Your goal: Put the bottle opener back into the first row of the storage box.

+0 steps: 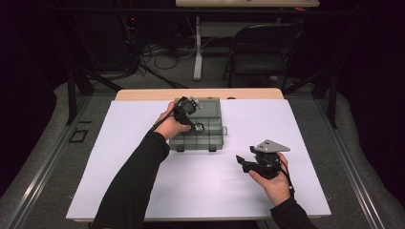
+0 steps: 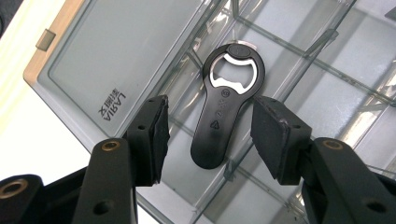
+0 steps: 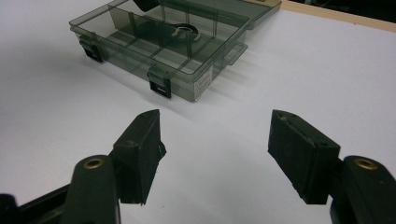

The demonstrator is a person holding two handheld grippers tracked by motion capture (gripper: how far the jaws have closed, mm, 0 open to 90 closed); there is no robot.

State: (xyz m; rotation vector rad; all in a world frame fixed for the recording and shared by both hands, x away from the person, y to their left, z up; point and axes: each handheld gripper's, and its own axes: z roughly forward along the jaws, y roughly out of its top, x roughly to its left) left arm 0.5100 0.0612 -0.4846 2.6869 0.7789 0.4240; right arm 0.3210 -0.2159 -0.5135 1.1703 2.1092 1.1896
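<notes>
Room: a dark workshop space is surrounding the desk [image 1: 267, 102], with a folding chair [image 1: 261, 50] and loose cables on the floor behind it.
Surface: a white sheet is covering most of the desk, giving the dark objects a plain backing.
Organizer box [image 1: 200, 129]: a smoky transparent compartment case is sitting open, lid lying flat toward the far edge, so its cells are reachable from above.
Bottle opener [image 2: 224, 100]: the black opener is lying in the box, its length crossing a divider rather than settling flat in one cell.
Left gripper [image 2: 208, 133]: it is hanging over the box with its jaws standing apart on either side of the opener's handle, pads clear of it, which reads as a release.
Right gripper [image 3: 215, 154]: it is waiting near the front of the desk, well apart from the box, jaws spread wide around nothing, keeping out of the way.
</notes>
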